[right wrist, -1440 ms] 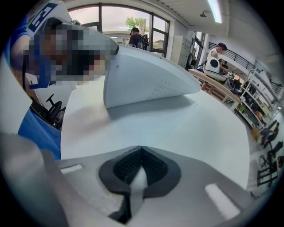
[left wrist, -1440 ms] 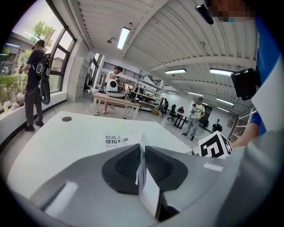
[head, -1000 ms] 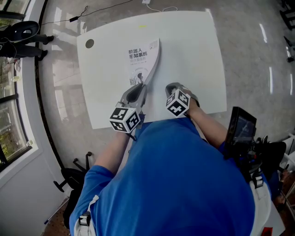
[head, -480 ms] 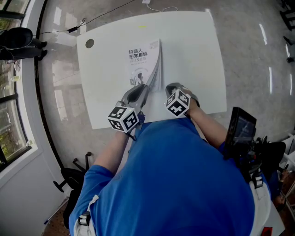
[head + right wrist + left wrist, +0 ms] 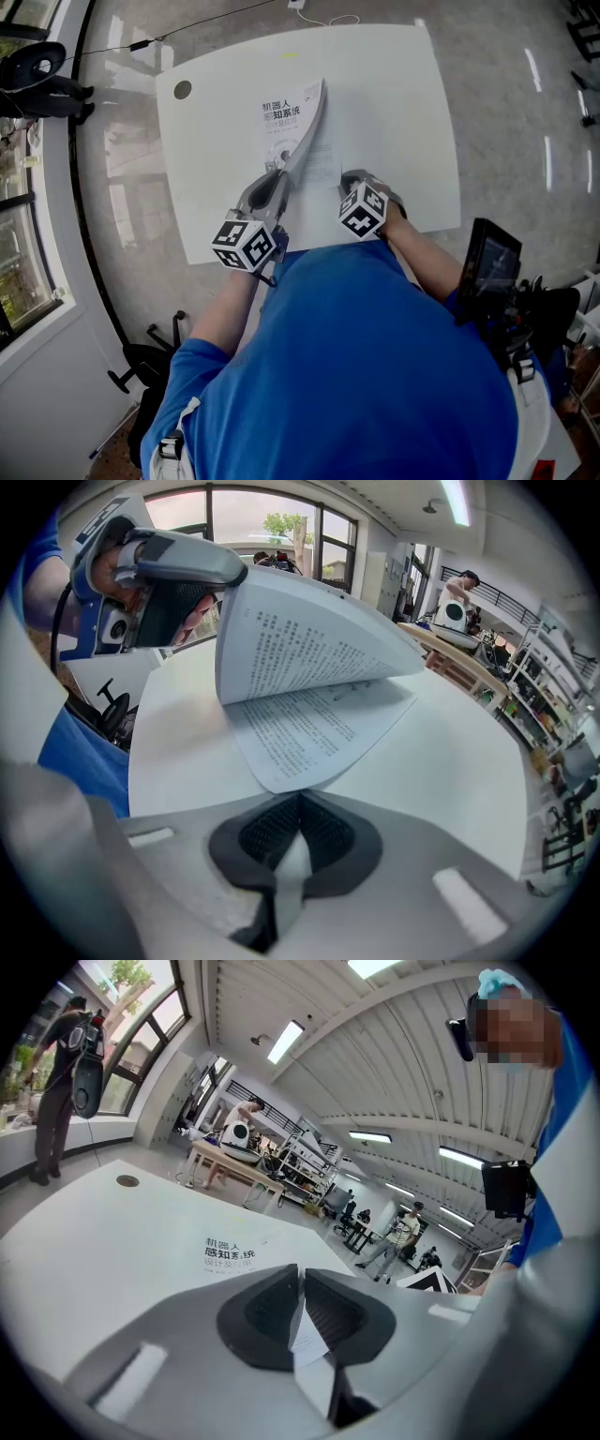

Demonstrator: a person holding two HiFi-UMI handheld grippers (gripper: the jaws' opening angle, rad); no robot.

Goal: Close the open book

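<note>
A white book (image 5: 286,122) with black print on its cover lies on the white table (image 5: 394,112). My left gripper (image 5: 284,172) is shut on the near right edge of the cover and upper pages, holding them up like a tent. In the left gripper view the printed cover (image 5: 228,1252) lies ahead and a thin sheet sits pinched between the pads of the left gripper (image 5: 302,1274). My right gripper (image 5: 347,178) points steeply down at the near corner of the flat printed page (image 5: 309,728). The right gripper (image 5: 298,799) is shut, with a white strip of paper between its pads.
A round cable hole (image 5: 182,89) is at the table's far left corner. The near table edge runs just under both grippers. A black device (image 5: 492,262) sits at the person's right, a dark chair (image 5: 42,75) at the far left, and a cable (image 5: 328,17) beyond the table.
The left gripper has drawn the lifted cover edge up and to the left, baring more of the printed page beneath. The right gripper has stayed put.
</note>
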